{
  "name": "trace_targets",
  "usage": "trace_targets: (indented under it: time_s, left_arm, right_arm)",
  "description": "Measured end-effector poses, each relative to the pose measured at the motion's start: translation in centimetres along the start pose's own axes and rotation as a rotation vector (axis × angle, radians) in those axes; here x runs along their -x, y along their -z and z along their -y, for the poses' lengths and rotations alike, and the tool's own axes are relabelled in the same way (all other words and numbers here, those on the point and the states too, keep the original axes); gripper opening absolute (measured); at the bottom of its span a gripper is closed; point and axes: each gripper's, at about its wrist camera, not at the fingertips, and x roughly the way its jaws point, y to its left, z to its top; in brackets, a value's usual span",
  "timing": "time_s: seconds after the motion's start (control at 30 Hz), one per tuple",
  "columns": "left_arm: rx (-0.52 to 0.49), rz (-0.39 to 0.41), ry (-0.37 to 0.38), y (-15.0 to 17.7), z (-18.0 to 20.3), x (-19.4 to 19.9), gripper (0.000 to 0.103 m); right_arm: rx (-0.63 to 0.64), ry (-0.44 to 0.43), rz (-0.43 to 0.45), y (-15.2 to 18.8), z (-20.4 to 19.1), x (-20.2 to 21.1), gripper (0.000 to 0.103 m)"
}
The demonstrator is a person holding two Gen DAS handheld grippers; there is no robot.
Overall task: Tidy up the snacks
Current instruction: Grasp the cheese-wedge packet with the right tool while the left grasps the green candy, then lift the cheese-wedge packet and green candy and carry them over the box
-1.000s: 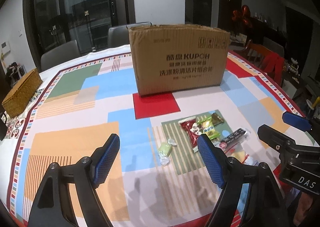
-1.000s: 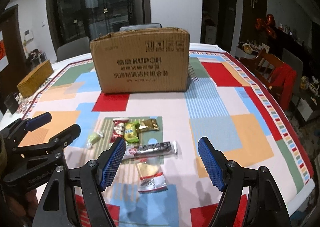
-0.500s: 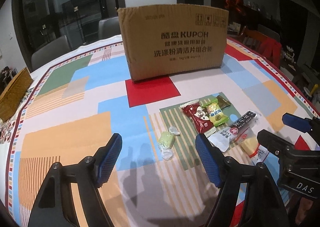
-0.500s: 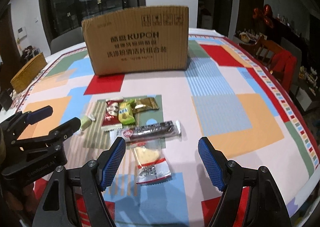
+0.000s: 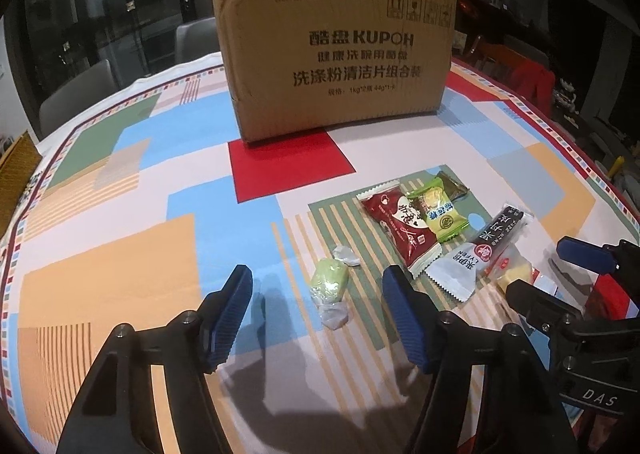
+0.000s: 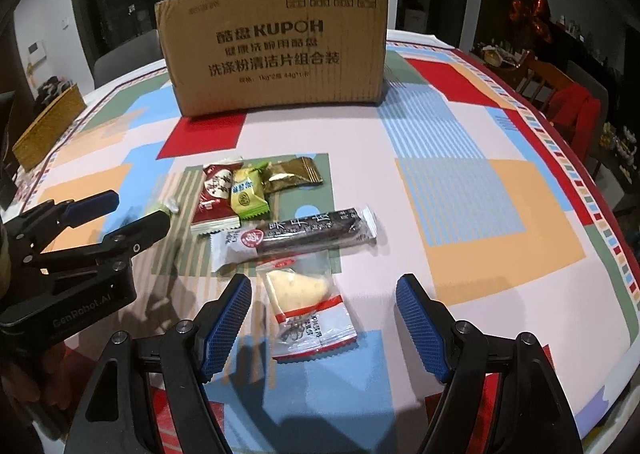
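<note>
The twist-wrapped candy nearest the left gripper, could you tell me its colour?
Pale green candy in clear wrapper, clearest in left wrist view.

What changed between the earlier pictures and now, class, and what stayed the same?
Both tongs came down toward the snacks: the left tongs, closing, over the green candy; the right tongs, open, over the clear-wrapped cake. Nothing was gripped. Snacks and cardboard box stayed put.

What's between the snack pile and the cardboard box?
Nothing: only bare tablecloth separates the snack pile from the cardboard box, mostly a red patch. Both wrist views show it.
</note>
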Motion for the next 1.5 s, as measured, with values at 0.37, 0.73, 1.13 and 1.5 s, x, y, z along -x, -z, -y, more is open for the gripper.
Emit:
trace_targets:
  time_s: [0.37, 0.73, 1.13, 1.5]
  left_arm:
    - [-0.001, -0.029, 0.041, -0.1, 0.0, -1.4, 0.049]
    - [0.014, -0.031, 0.06, -0.1, -0.1, -1.3, 0.021]
    - [0.044, -0.037, 0.039, 0.2, -0.1, -0.4, 0.018]
    - [0.046, -0.01, 0.008, -0.4, 0.7, 1.5, 0.018]
  right_arm:
    - [-0.001, -0.008, -0.043, 0.0, -0.1, -1.1, 0.064]
    - [0.003, -0.02, -0.03, -0.2, -0.1, -1.1, 0.035]
    - [-0.009, -0.047, -0.025, -0.4, 0.2, -0.6, 0.034]
    - [-0.025, -0.064, 0.017, -0.8, 0.8, 0.9, 0.034]
